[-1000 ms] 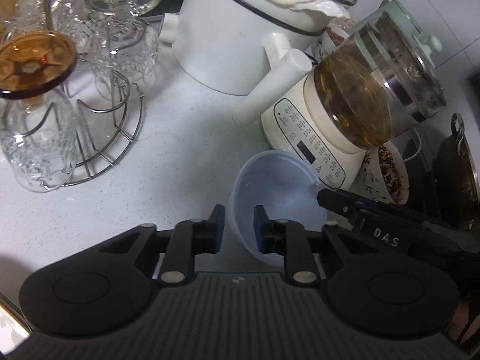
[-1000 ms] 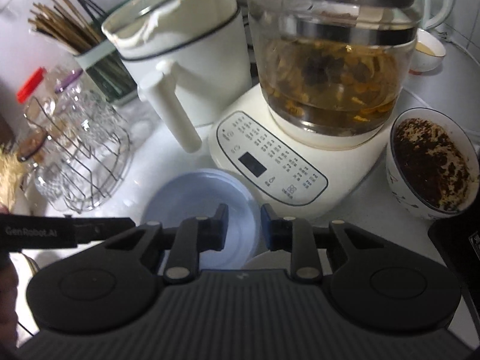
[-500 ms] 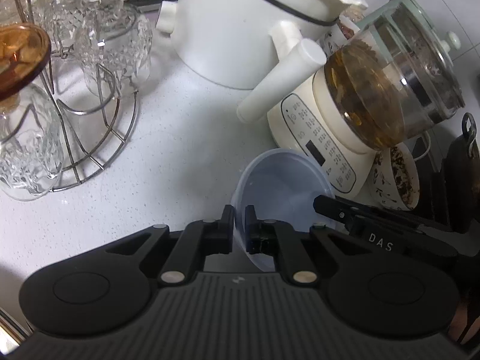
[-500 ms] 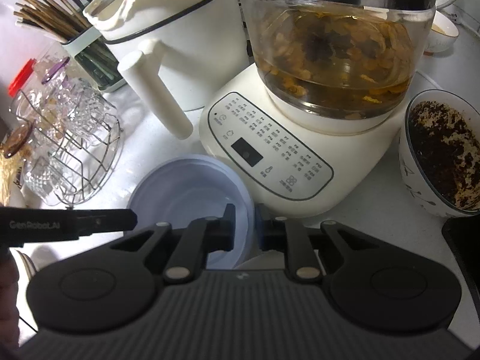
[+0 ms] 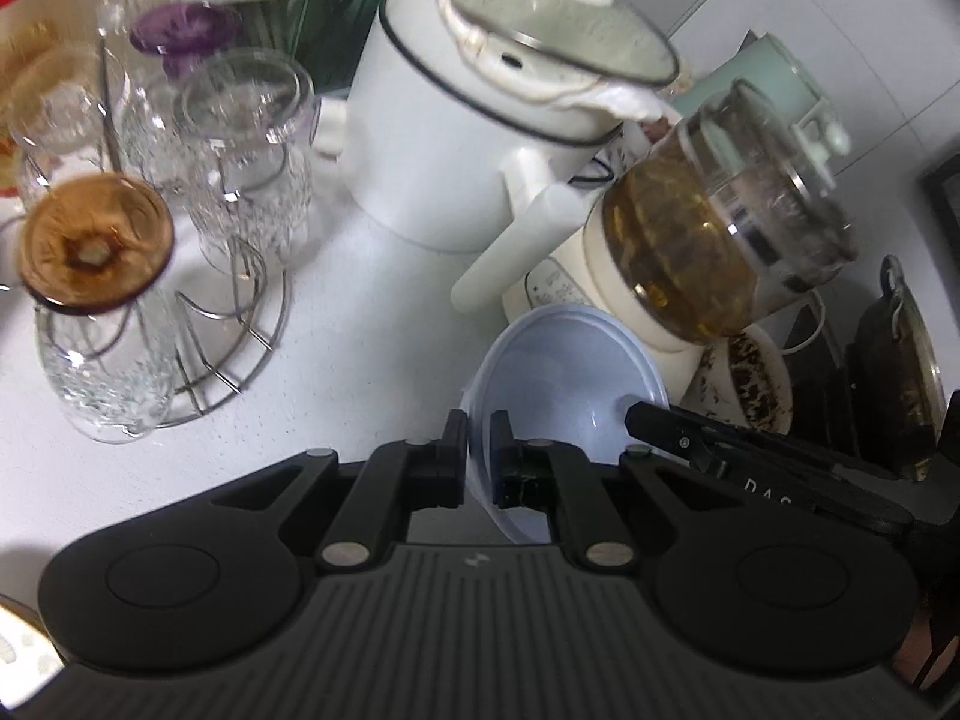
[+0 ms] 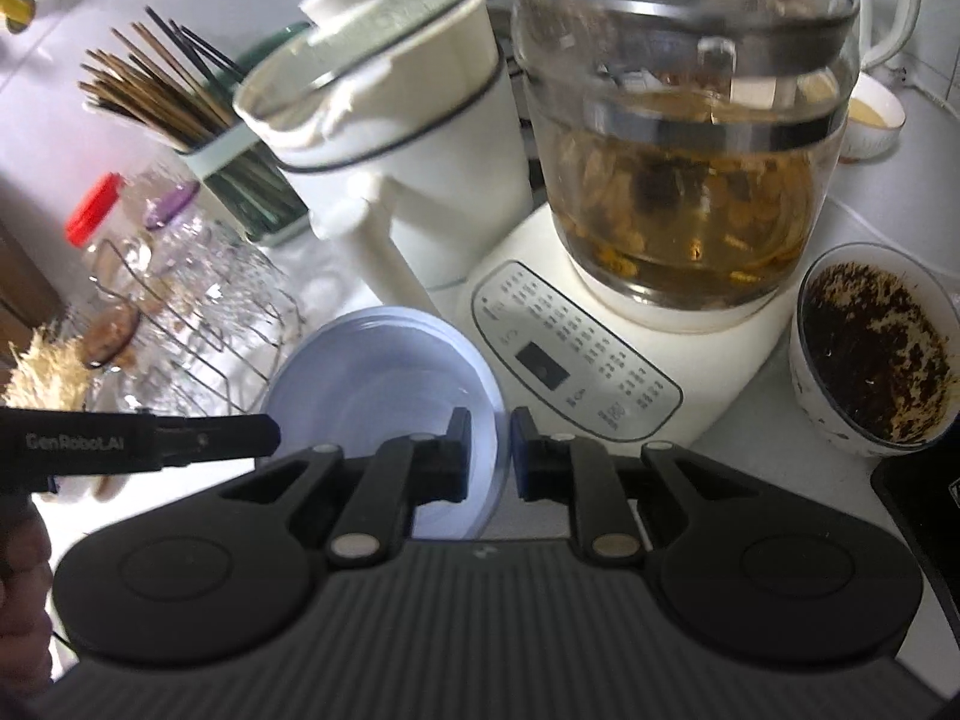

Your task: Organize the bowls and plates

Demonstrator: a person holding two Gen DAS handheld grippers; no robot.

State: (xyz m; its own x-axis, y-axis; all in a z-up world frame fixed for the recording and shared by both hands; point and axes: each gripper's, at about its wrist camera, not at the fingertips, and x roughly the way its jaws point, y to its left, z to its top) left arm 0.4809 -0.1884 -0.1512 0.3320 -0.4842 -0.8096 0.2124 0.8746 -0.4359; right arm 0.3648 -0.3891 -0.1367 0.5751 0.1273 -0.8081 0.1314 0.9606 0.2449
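A white countertop is crowded with a white lidded pot, a glass kettle on its cream base, and a wire rack of glasses toward the left. The pale blue bowl is seen just in front of the kettle base, beside a bowl of dark residue. Its rim is clamped on opposite sides by the left gripper and the right gripper, each closed on it.

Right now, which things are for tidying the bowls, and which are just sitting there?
For the job:
pale blue plastic bowl
left gripper, clamped on its rim
right gripper, clamped on its rim

Just sitting there:
white lidded pot
glass tea kettle
wire rack of glasses
chopsticks holder
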